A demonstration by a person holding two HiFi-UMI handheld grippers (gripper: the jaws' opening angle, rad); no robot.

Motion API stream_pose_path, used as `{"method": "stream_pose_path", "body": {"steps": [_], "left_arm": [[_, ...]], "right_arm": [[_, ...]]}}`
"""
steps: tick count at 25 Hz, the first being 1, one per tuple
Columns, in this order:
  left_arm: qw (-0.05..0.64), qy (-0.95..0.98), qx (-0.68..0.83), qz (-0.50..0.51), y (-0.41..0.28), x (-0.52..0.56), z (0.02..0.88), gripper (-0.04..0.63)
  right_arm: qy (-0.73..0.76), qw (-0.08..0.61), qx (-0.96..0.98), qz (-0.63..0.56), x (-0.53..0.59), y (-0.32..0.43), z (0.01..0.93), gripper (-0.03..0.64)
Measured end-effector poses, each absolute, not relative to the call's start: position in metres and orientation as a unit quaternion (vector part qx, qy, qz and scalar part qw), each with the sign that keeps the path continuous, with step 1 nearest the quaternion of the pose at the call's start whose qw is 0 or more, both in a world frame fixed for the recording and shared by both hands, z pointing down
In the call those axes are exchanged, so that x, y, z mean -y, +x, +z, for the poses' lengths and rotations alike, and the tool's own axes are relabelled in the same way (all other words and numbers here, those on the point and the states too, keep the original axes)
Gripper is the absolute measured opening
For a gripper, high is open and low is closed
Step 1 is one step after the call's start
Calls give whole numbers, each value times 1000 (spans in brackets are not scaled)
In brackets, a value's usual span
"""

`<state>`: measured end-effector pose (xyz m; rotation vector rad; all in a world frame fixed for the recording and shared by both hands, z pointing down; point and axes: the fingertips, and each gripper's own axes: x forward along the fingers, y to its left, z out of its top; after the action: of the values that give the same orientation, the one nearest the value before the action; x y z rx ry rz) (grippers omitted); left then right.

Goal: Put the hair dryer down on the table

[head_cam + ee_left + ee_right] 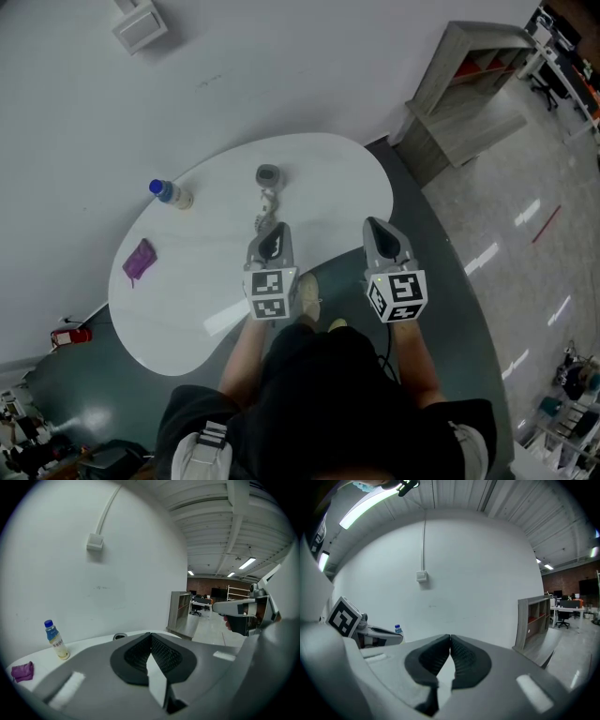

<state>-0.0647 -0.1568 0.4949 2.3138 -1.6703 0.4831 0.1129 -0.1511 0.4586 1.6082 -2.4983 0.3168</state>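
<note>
Left gripper (151, 634) is showing both pads pressed together with nothing between them. Right gripper (450, 637) is reading the same: jaws together, empty.

Hair dryer (268, 176) is lying on the table (187, 314), toward the far edge, with its round head pointing away from me and its handle end trailing back toward me. So I'm judging the put-down step as done, and I'm sitting in the retreat phase.

Relative to the jaws:
- In the head view the handle end is sitting just ahead of the left tips, but nothing is touching. I'm reading the gripper as hanging above the tabletop, not on it.
- In the left gripper view only the grey top of the dryer is peeking over the jaw housing, low and slightly left of centre.
- The right gripper is hanging well to the right of it, past the table's near edge.

Bottle (170, 193) and purple cloth (140, 260) are lying further left, well apart from the dryer.

Next move is calling for little: I'm keeping both sets of jaws off the dryer and pulling back without snagging the handle end.
</note>
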Motion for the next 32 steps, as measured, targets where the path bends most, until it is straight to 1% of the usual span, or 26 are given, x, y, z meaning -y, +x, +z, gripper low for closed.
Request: {"method": "stream_pose_path", "body": {"steps": [15,32], "left_arm": [[77,813,563,128,-36,86,444,8],[63,817,563,109,-28,9,426,8]], "right_arm": [[525,49,846,73,73,125,420,6],[518,38,852,56,0,132,409,6]]}}
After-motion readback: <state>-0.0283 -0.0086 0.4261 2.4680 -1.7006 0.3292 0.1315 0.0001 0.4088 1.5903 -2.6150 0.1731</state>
